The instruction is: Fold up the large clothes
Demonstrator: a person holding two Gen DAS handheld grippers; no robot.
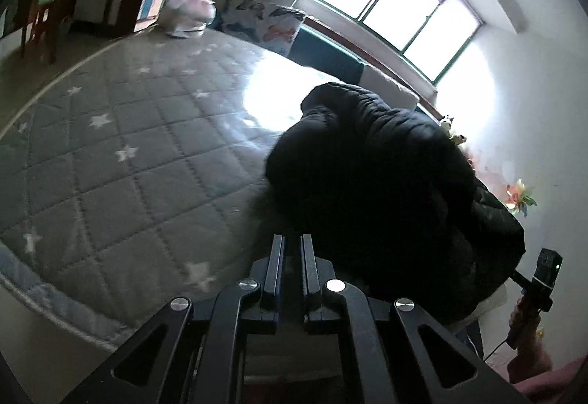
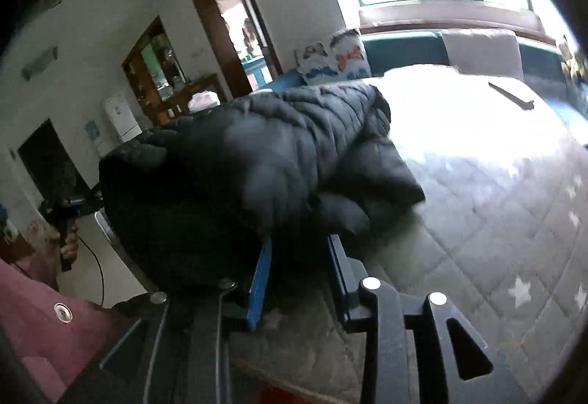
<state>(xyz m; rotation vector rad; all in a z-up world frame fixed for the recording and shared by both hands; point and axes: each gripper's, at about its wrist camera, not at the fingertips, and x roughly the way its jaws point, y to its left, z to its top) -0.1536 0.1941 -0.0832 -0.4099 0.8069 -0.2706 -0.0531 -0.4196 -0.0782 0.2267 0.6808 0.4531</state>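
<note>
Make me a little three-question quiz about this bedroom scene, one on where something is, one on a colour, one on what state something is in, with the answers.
1. Where does the puffy jacket lie?
A. On the star-patterned mattress
B. On the floor
C. On a hanger by the window

2. What colour is the jacket?
A. Red
B. Black
C. White

3. How do the fingers of the left gripper stand?
A. Wide apart around the pillow
B. Closed together, nothing visibly between them
C. Clamped on a flower

Answers:
1 A, the jacket lies bunched on the grey quilted mattress in both views.
2 B, its quilted fabric reads black to dark grey.
3 B, the two fingers sit nearly together beside the jacket's edge, while the right gripper stands apart with jacket fabric at its tips.
</note>
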